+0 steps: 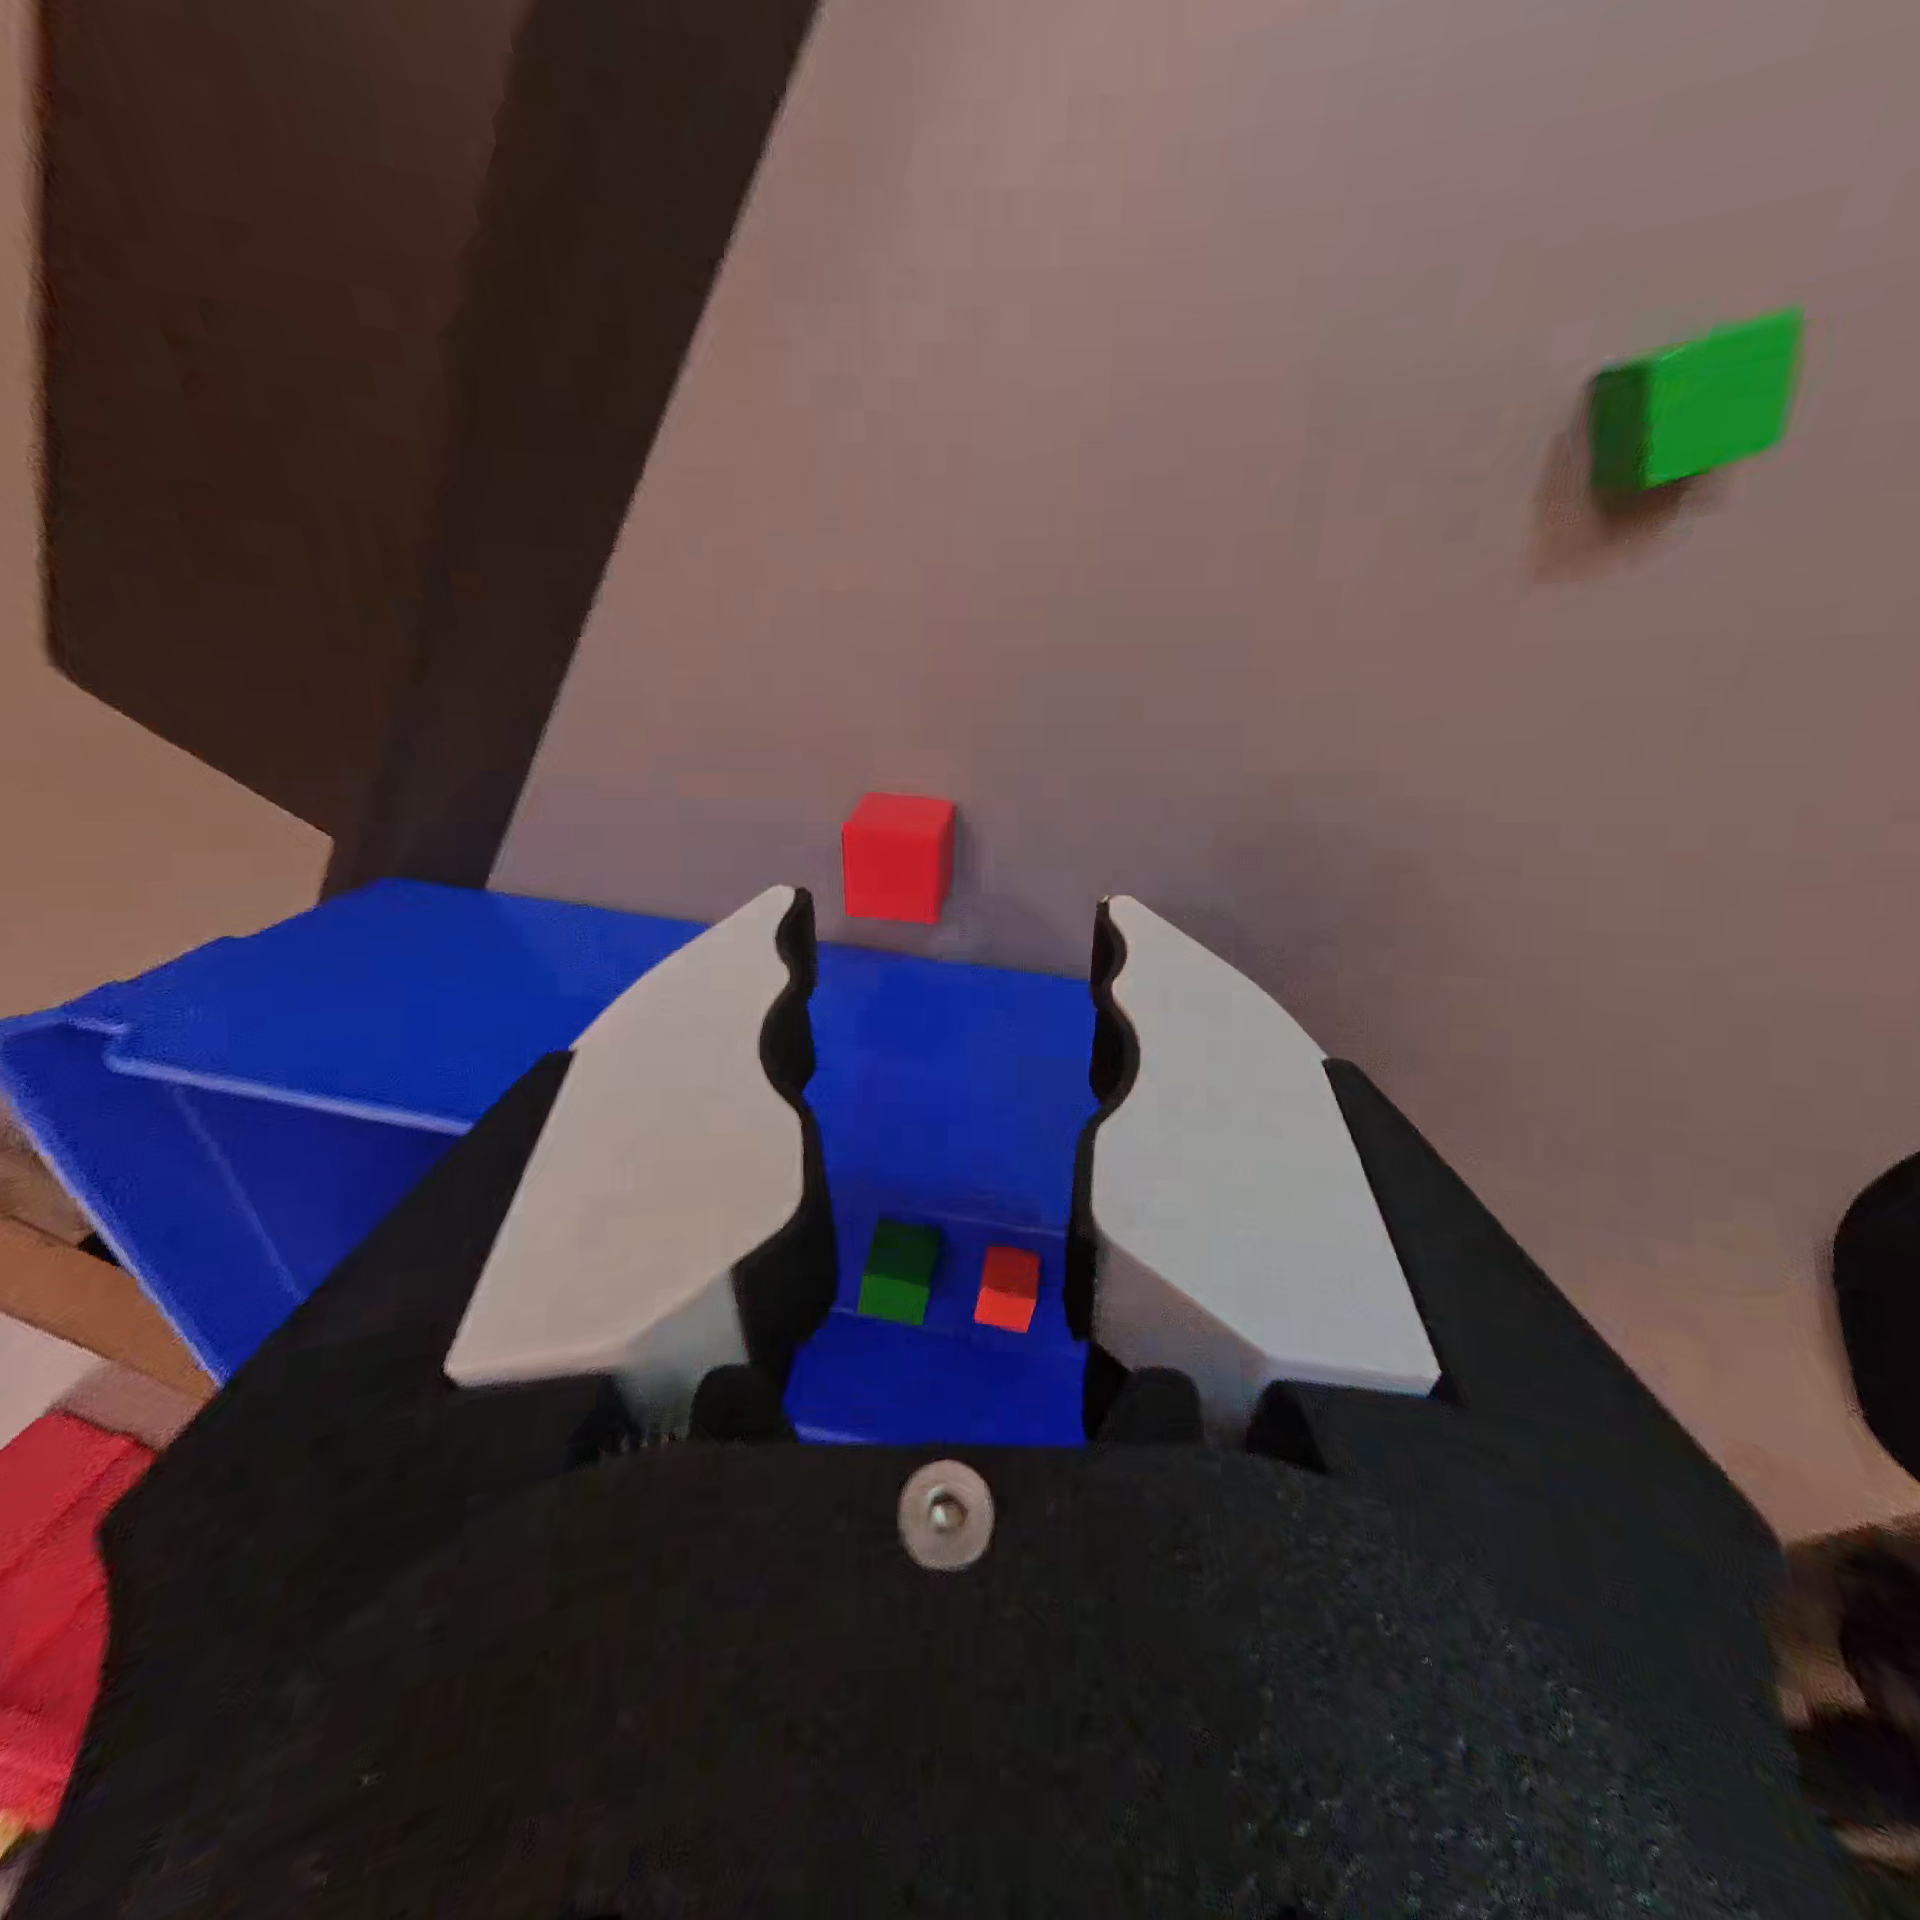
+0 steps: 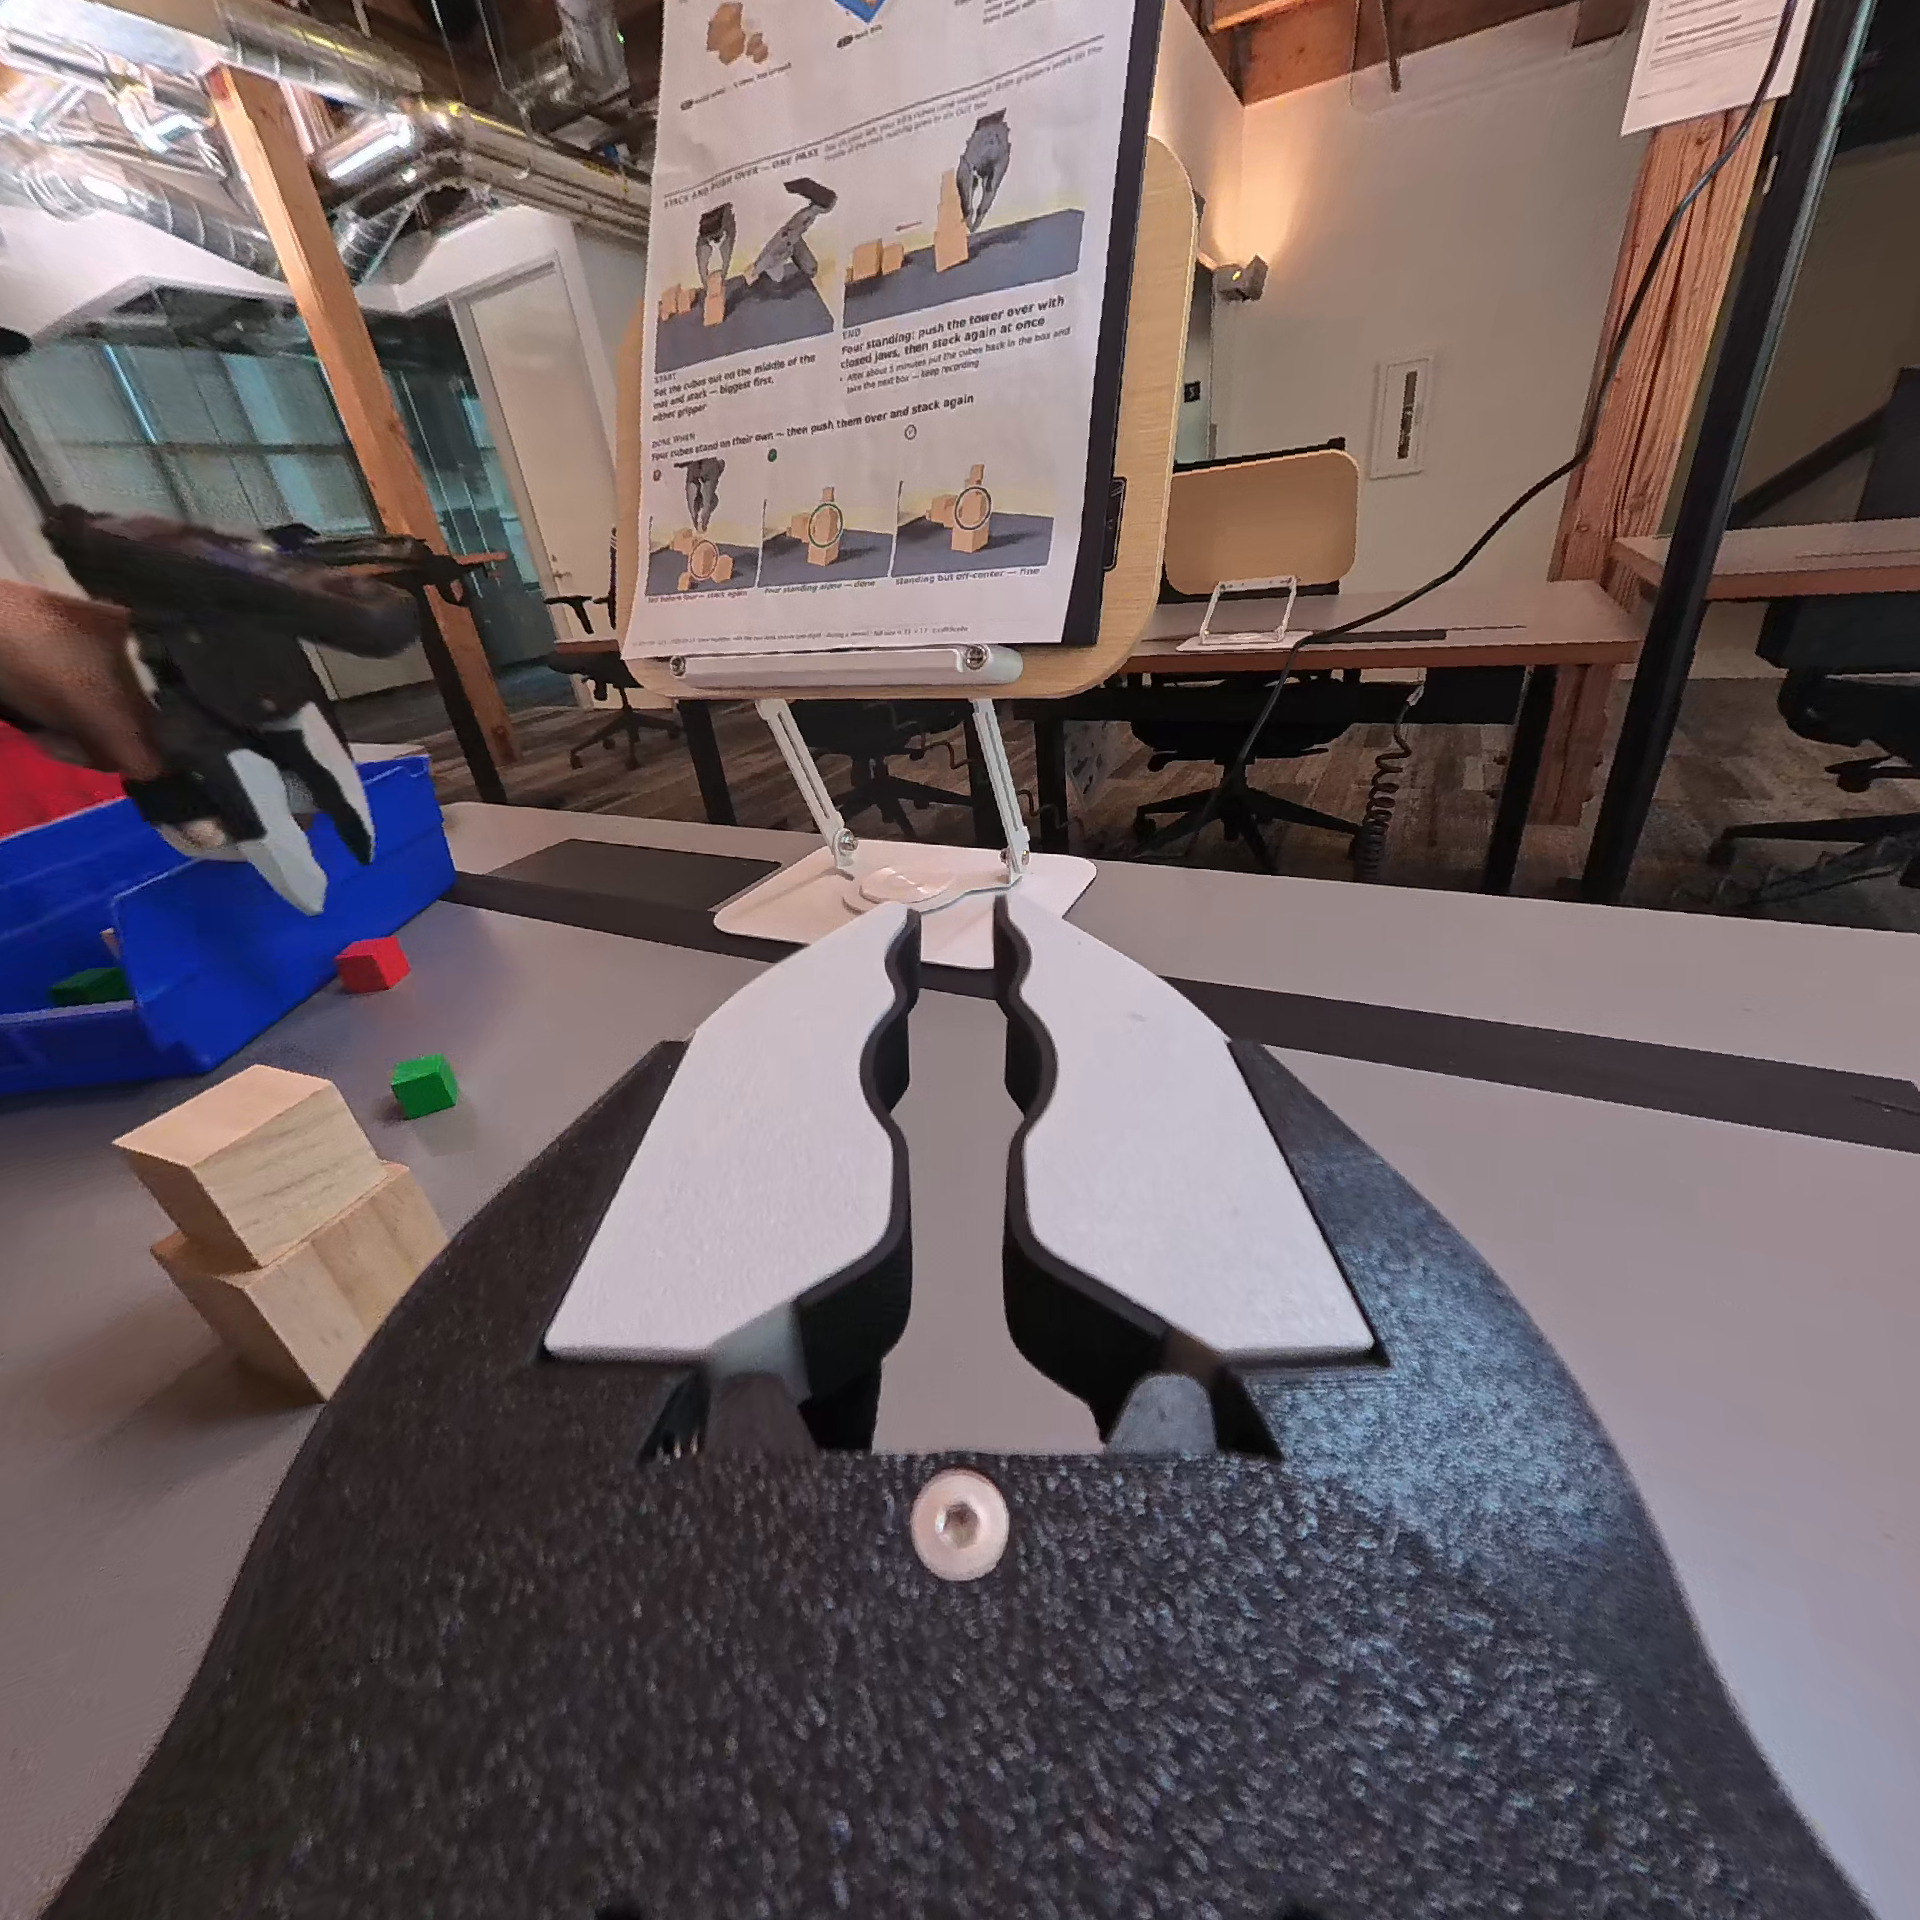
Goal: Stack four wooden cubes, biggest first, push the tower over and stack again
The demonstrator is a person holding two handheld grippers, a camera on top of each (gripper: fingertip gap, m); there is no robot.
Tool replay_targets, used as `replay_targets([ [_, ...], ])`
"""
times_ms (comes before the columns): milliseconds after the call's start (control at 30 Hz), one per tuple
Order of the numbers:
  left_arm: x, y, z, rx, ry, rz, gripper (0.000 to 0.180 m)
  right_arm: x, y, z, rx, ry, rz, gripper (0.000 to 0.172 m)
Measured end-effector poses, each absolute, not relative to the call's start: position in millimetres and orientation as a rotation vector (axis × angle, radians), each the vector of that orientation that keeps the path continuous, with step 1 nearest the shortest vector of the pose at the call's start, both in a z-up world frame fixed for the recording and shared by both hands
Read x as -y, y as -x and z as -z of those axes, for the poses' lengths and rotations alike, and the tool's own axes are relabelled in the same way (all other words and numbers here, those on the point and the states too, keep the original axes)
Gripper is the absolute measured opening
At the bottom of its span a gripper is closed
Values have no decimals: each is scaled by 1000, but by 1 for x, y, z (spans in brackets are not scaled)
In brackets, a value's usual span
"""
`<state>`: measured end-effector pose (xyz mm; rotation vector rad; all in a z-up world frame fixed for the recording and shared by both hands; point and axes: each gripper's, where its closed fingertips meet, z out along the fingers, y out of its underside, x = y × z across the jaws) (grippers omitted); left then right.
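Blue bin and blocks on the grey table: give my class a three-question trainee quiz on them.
1. True or false: the left hand-held gripper holds a red cube.
2. How many small cubes lie inside the blue bin in the left wrist view?
3. The wooden blocks are: A side by side, B stacked, C in the bin.

Key: 1 false, open and empty; 2 two, green cube and red cube; 3 B.

Blurred and cut-off parts

A green block (image 1: 1696,400) at upper right was motion-blurred; the blue bin (image 2: 187,935) ran off the left edge, partly behind the left gripper (image 2: 312,842).
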<state>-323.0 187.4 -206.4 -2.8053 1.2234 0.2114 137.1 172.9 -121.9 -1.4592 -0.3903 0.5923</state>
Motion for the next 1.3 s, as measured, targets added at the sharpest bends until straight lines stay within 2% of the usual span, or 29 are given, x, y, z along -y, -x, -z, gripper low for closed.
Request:
replay_targets([
  [33, -189, 327, 216, -1240, 2857, -241, 51, -173, -137, 123, 391, 1461, -589, 13],
  [233, -184, 343, 254, -1387, 3094, -439, 56, -176, -139, 126, 389, 1474, -587, 14],
  [400, -182, 359, 267, -1480, 3131, -639, 36, -179, -143, 128, 377, 1482, -591, 15],
  [467, -184, 355, 261, -1475, 3093, -618, 28, -179, -145, 127, 368, 1480, -603, 15],
  [633, -192, 286, 210, -1452, 2823, -307, 27, -178, -144, 124, 374, 1471, -600, 15],
  [833, -143, 175, 158, -1684, 2553, -10, 27, -177, -143, 125, 378, 1476, -593, 15],
  [1033, -92, 105, 162, -1919, 2465, 51, 27, -176, -141, 127, 387, 1481, -592, 15],
  [1300, -81, 77, 171, -1946, 2529, -2, 27, -176, -141, 125, 386, 1481, -613, 16],
])
